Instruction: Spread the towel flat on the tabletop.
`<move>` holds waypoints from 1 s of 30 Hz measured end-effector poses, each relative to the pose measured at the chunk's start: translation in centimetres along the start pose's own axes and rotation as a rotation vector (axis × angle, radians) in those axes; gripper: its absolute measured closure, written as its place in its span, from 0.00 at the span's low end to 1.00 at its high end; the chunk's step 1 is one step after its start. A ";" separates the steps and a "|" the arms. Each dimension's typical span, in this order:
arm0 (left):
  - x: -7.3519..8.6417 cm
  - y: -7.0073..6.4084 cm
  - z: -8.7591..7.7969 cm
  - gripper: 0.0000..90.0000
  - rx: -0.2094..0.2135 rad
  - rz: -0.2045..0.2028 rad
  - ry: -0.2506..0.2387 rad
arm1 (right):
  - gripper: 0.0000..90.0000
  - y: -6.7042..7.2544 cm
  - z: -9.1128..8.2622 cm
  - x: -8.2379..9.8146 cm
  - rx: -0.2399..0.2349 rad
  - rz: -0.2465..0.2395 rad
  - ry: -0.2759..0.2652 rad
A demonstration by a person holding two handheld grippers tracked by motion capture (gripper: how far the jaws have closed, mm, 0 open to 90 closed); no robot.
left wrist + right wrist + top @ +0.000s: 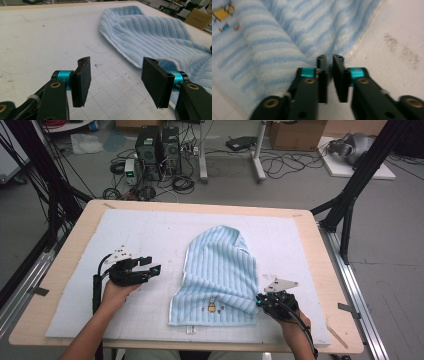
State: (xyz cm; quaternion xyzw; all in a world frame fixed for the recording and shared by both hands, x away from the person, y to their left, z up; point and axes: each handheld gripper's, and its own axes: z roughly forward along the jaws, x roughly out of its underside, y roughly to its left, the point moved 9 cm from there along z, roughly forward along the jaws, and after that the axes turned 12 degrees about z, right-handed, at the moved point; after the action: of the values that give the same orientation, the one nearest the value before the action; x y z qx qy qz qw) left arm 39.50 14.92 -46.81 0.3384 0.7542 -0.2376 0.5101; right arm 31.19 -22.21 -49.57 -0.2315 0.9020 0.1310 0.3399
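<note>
Left gripper fingers gape empty; right gripper fingers, nearly together, blur against the towel, grip unclear.

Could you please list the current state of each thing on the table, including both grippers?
Towel: light blue, striped, loosely folded and rumpled on the mat, label edge toward the person.
Left gripper: open, nothing between its fingers, off to the side of the towel.
Right gripper: fingers nearly together with a narrow gap, at the towel's near corner; no cloth visibly pinched.
Mat: white, flat on the table.
</note>
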 end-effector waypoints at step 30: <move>0.3 2.3 -1.6 0.46 -0.082 -0.027 -0.004 | 0.50 4.3 14.4 -13.5 -0.068 0.117 -0.039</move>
State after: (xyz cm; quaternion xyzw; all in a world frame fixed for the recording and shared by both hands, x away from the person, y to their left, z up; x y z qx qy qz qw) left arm 40.20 17.62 -46.51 0.3066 0.7669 -0.2141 0.5216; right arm 45.91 -8.38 -50.74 -0.1872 0.9023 0.1857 0.3412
